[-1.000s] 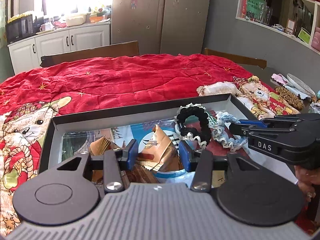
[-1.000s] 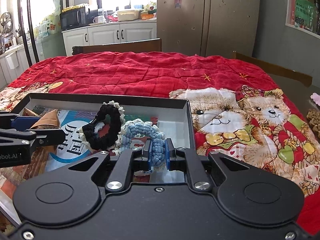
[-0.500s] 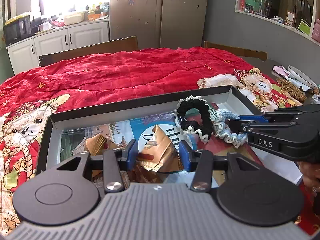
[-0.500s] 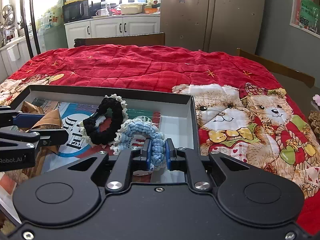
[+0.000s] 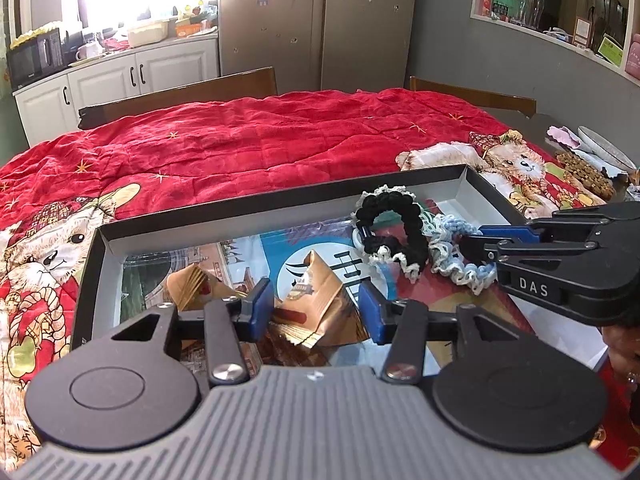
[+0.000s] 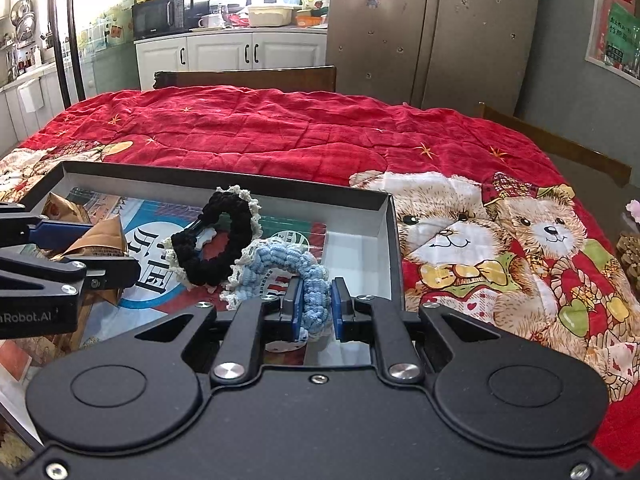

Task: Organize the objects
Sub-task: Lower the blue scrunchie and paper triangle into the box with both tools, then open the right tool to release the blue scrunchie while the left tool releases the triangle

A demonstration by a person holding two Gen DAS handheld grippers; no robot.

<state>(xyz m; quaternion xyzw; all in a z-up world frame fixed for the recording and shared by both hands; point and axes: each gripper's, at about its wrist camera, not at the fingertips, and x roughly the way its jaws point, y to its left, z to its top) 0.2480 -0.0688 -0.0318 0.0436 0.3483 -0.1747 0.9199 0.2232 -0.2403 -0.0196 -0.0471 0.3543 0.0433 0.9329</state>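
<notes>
A dark shallow box (image 5: 280, 204) lies on the red quilt, also in the right wrist view (image 6: 376, 216). My right gripper (image 6: 314, 308) is shut on a light blue crocheted scrunchie (image 6: 304, 276), which lies in the box's right part (image 5: 456, 258). A black scrunchie (image 6: 218, 240) lies beside it (image 5: 394, 226). My left gripper (image 5: 316, 306) is open, its pads on either side of a gold-brown snack packet (image 5: 320, 304) without pressing it. A second gold packet (image 5: 192, 284) lies to its left.
The box floor is lined with printed paper (image 6: 148, 248). The quilt (image 5: 260, 148) shows teddy bear prints (image 6: 460, 236). Wooden chairs (image 5: 180, 96) stand behind the table. A plate and snacks (image 5: 588, 164) sit at the right edge.
Both grippers have shifted slightly while the box looks a little farther off. The right jaws seem slightly wider around the blue scrunchie. The left gripper stays open around the packet.
</notes>
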